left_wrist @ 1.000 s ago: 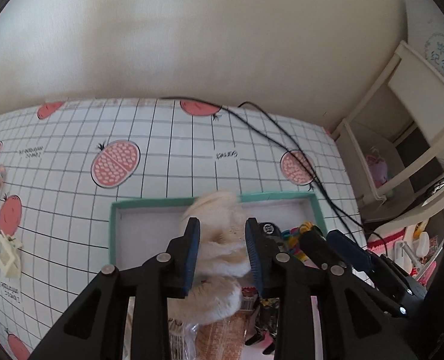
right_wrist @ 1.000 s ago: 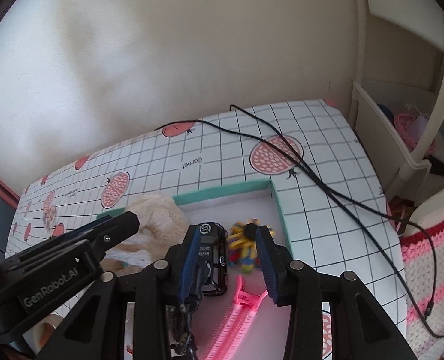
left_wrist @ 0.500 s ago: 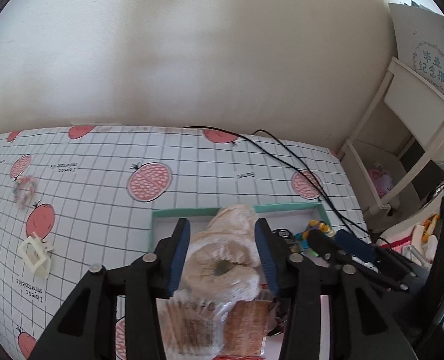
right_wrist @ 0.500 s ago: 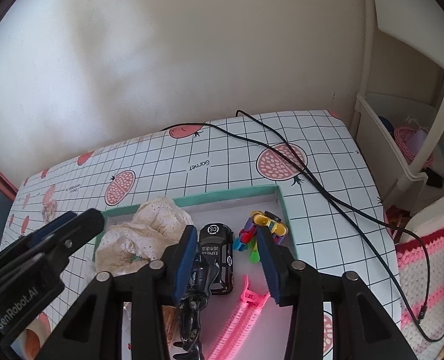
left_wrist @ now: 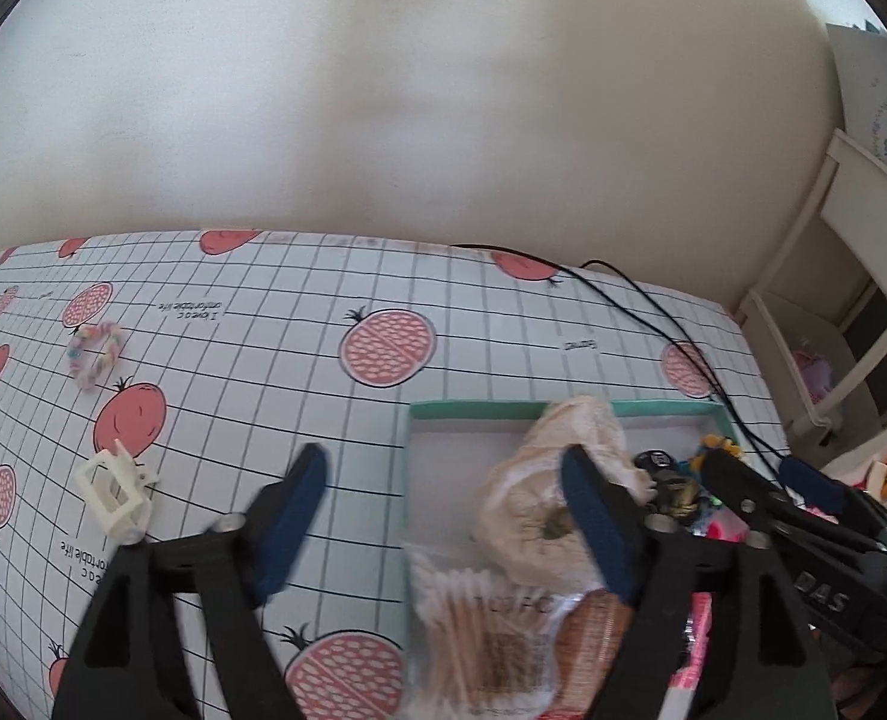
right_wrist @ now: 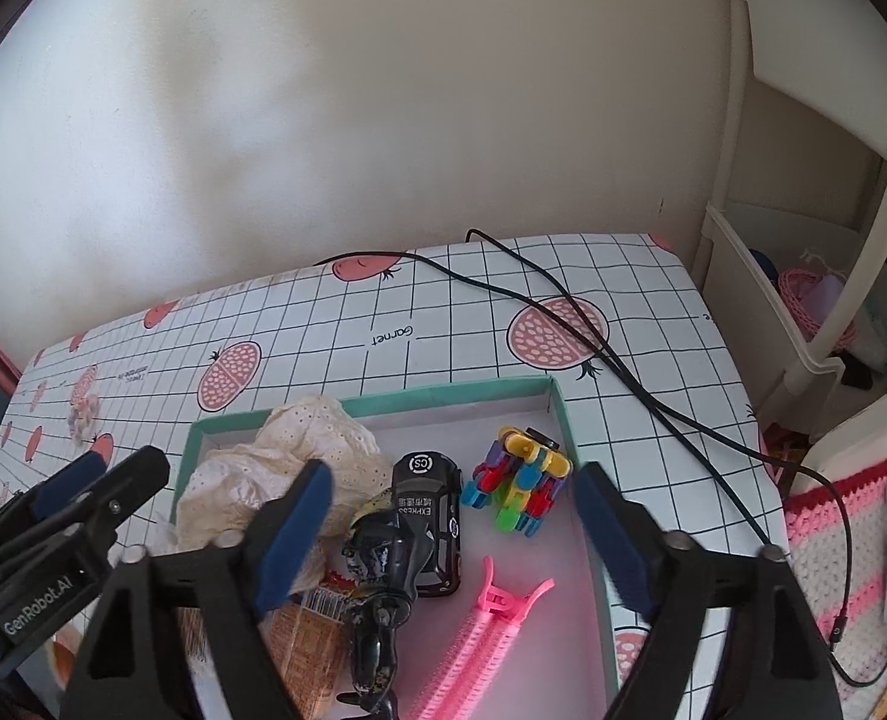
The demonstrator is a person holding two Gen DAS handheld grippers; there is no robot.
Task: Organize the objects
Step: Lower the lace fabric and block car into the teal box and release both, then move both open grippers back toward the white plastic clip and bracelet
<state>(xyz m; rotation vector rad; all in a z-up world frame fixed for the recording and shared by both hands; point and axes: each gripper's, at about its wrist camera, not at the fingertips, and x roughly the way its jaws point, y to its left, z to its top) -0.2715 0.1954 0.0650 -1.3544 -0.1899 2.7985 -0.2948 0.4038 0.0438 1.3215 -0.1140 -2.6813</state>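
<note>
Tools come first in both views, each with its blue-padded fingers spread wide and nothing between them. The left tool (left_wrist: 443,516) hangs over the left edge of a teal-rimmed box (left_wrist: 473,408), one finger above the checked tabletop (left_wrist: 263,360) and the other above the box's contents. The right tool (right_wrist: 452,525) hangs over the same box (right_wrist: 383,405), straddling the things inside.

Nearest in the box, seen from the left wrist, lies a clear pack of cotton swabs (left_wrist: 473,630) beside an orange snack packet (left_wrist: 593,636). Just beyond them sits a cream lace scrunchie (left_wrist: 539,516), bunched against the far left part of the box. From the right wrist, a pink hair clip (right_wrist: 479,654) lies toward the near right, a dark figurine (right_wrist: 383,576) lies to its left, and a black toy car (right_wrist: 431,510) rests just behind the figurine, touching it. To the car's right stands a small toy of coloured building blocks (right_wrist: 521,480), apart from the box wall.

Outside the box on the tabletop, left of the left tool, lies a white claw clip (left_wrist: 116,495). Farther off rests a pastel beaded bracelet (left_wrist: 95,354). A black cable (right_wrist: 563,324) trails across the far right of the tabletop, and a white shelf unit (right_wrist: 803,300) stands beyond the tabletop's right edge, against the cream wall (right_wrist: 383,90).
</note>
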